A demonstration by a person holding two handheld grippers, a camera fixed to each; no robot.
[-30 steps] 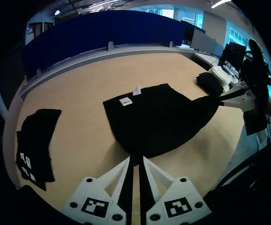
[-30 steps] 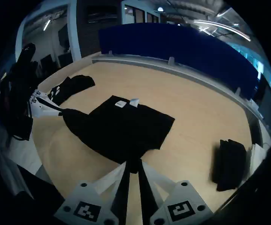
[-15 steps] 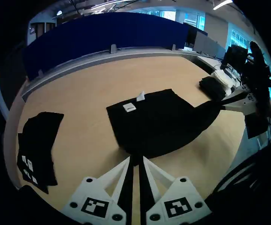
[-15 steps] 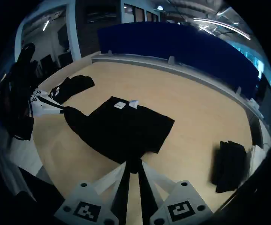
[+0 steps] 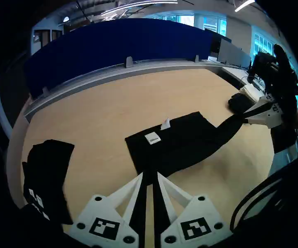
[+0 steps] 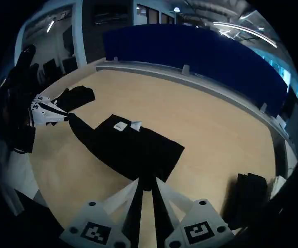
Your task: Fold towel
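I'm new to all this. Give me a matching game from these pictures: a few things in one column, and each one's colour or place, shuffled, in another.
Things:
1 black towel
2 white label
3 partition
4 table

Descriptions:
A blue, standing along the table's far edge
B light wood
C pinched by the left tool and the right tool
D lying on the black towel

Pairs: 1-C; 2-D; 3-A; 4-B

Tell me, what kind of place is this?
Likely an open-plan office. The broad wooden desk where the towel lies is backed by a blue divider. What looks like a monitor stands off to one side, and strip lights run overhead.
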